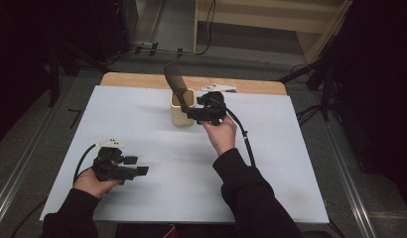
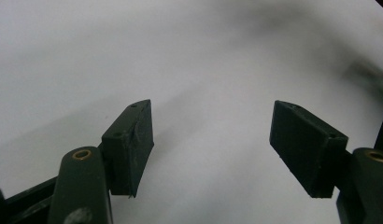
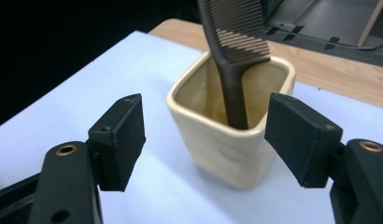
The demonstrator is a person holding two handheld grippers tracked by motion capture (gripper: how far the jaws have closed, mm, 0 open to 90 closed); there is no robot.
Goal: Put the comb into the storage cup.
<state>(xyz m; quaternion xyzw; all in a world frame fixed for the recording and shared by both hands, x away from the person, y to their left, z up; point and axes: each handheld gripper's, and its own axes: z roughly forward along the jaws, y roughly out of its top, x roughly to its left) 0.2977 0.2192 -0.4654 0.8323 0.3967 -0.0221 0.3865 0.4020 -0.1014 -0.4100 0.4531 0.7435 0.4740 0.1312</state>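
A cream square cup (image 1: pixel 181 113) (image 3: pixel 231 135) stands on the white sheet near the table's far middle. A dark comb (image 1: pixel 175 79) (image 3: pixel 236 42) stands in it, handle down, teeth end leaning out over the rim. My right gripper (image 1: pixel 187 112) (image 3: pixel 206 135) is open right beside the cup, its jaws on either side of the cup without touching it. My left gripper (image 1: pixel 137 166) (image 2: pixel 210 144) is open near the front left, jaws empty over bare white sheet.
The white sheet (image 1: pixel 142 124) covers most of the wooden table (image 1: pixel 137 79). A cable (image 1: pixel 245 139) trails from the right gripper past the sleeve. Cables and stand legs lie on the floor beyond the table.
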